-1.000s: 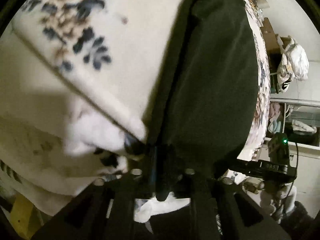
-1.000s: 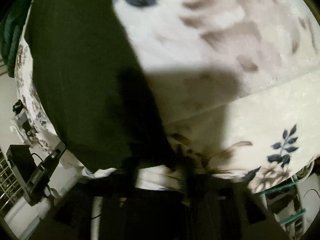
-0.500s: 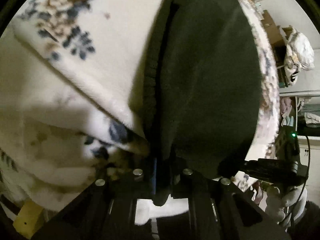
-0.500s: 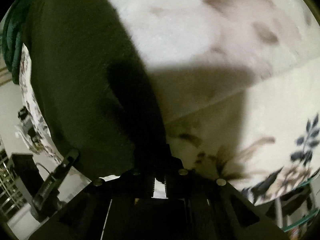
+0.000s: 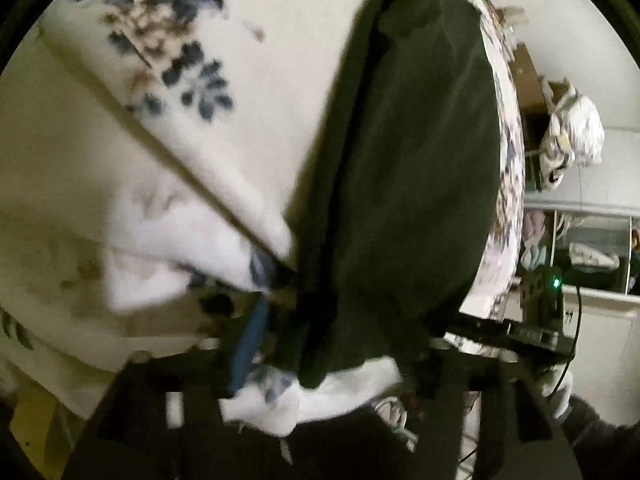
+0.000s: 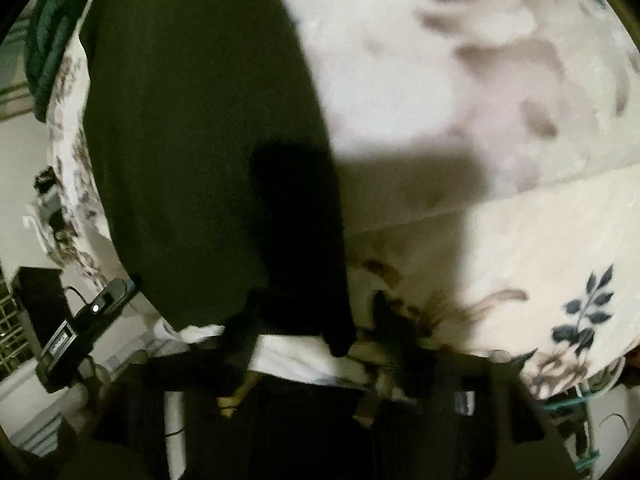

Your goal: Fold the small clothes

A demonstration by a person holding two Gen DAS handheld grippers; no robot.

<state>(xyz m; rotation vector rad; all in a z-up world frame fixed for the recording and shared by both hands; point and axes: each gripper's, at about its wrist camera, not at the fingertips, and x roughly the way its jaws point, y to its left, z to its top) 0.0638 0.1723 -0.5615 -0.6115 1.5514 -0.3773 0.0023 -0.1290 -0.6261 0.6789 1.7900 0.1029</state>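
The left gripper (image 5: 320, 332) sits at 6 o'clock in its view, jaws spread wide: a blue finger (image 5: 250, 344) stands left of the hem and the other finger is hidden at right, so the dark cloth (image 5: 412, 168) lies loose between them with nothing pinched. From there the cloth runs up toward 12 o'clock as a long dark green strip, with a folded edge along its left side. It rests on a white floral blanket (image 5: 200, 92), which fills the view from 7 to 12 o'clock and shows again as a thin band at 3 o'clock. A white bag (image 5: 576, 136) hangs at 2 o'clock.

The right gripper (image 6: 316, 352) is also at 6 o'clock, jaws apart around the cloth's (image 6: 192, 128) near corner; blur and shadow hide whether they touch it. The cloth spreads to 11 o'clock, the blanket (image 6: 500, 100) from 12 to 4 o'clock. The left gripper's body (image 6: 84, 332) shows at 8 o'clock.
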